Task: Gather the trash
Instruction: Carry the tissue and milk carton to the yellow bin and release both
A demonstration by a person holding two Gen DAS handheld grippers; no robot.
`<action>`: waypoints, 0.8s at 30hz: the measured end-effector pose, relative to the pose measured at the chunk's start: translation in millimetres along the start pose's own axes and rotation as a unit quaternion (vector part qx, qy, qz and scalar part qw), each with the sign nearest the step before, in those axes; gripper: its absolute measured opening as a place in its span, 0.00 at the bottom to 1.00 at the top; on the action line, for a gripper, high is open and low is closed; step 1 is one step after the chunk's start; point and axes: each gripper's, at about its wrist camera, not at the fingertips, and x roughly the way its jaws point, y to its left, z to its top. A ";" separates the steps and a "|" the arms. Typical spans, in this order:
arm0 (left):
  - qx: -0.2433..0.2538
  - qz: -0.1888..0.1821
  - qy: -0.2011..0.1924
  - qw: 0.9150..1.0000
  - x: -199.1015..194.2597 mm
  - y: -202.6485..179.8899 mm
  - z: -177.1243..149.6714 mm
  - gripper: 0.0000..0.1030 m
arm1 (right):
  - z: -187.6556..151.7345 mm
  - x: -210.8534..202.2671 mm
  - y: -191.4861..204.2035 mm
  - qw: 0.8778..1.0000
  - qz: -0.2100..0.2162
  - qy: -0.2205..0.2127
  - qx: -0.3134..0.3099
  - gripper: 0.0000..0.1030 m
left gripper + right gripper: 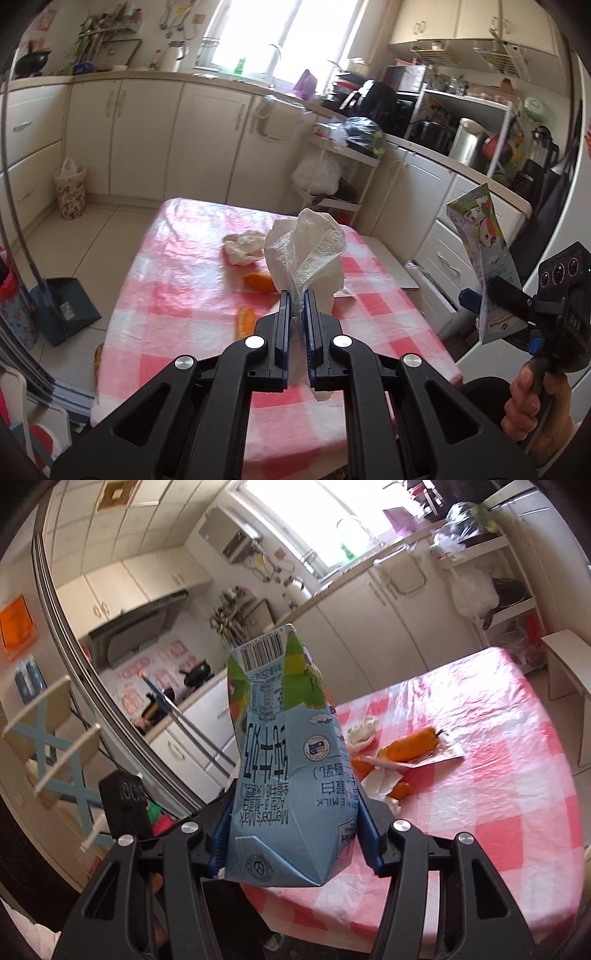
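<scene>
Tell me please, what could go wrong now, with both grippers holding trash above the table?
1. The left gripper pinches only the bottom of the paper towel; it might slip out.
2. The right gripper clamps the crumpled milk carton near one end; it could tilt and any leftover milk drip on the checked tablecloth.

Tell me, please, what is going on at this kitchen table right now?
A person is clearing trash off the pink checked table with a handheld gripper in each hand. The left gripper is shut on a crumpled paper towel, held above the table. The right gripper grips a flattened milk carton, also lifted clear. A wadded tissue, orange peel pieces and a flat paper wrapper lie on the cloth, not yet collected.
</scene>
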 end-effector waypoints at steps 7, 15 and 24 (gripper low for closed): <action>0.054 -0.056 0.018 0.997 9.2 -70.2 7.2 0.07 | 7.2 -76.3 -29.1 0.996 -0.065 -0.052 0.014 0.54; 0.133 -0.151 0.088 0.976 56.6 -168.4 2.7 0.07 | -17.7 -134.4 -107.8 0.975 -0.182 -0.087 0.090 0.54; 0.228 -0.230 0.219 0.920 169.8 -288.1 -34.5 0.07 | -69.6 -135.3 -197.2 0.941 -0.293 -0.045 0.166 0.54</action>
